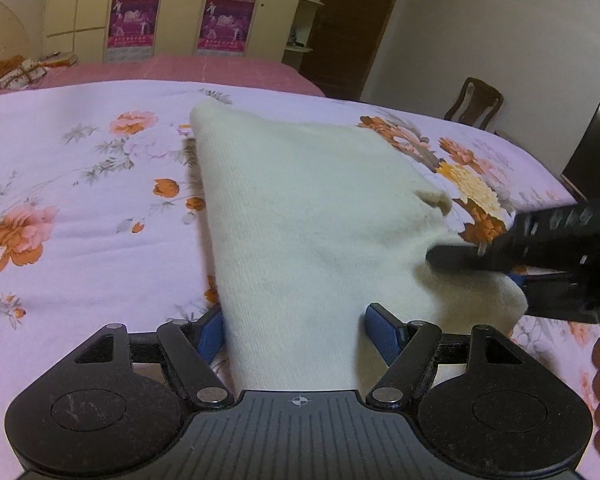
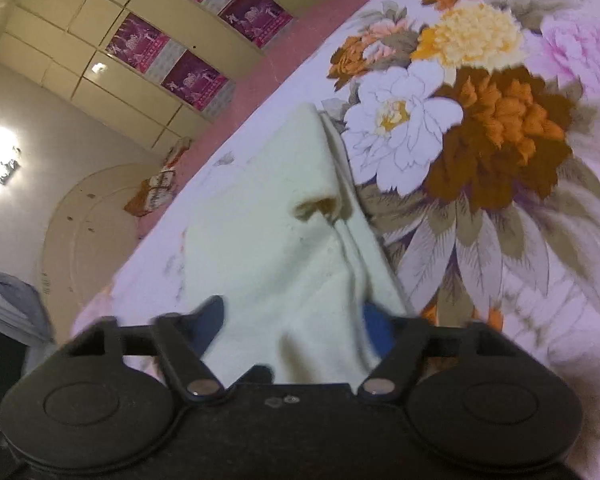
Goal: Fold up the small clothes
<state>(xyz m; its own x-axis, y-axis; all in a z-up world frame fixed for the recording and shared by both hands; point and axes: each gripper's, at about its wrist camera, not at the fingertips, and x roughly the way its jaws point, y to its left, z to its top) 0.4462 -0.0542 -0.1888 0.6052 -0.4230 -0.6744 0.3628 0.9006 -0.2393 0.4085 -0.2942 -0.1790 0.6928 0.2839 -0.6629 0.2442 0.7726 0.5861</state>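
Note:
A small cream knitted garment [image 1: 300, 208] lies on a bed with a floral sheet [image 1: 80, 184], its near end lifted. My left gripper [image 1: 296, 332] has its blue pads [image 1: 384, 332] on either side of the near end of the cloth, which runs between them. My right gripper [image 1: 460, 258] comes in from the right and grips the garment's right edge. In the right wrist view the garment [image 2: 268, 232] runs between that gripper's [image 2: 296, 320] blue pads [image 2: 378, 326], with a small opening [image 2: 316, 208] in the cloth further out.
A pink blanket [image 1: 220, 72] covers the far part of the bed. Cream wardrobes with magenta panels [image 1: 132, 20] stand behind it. A wooden chair [image 1: 476, 104] and a dark screen [image 1: 596, 148] stand at the right. A patterned bundle [image 1: 20, 72] lies at the far left.

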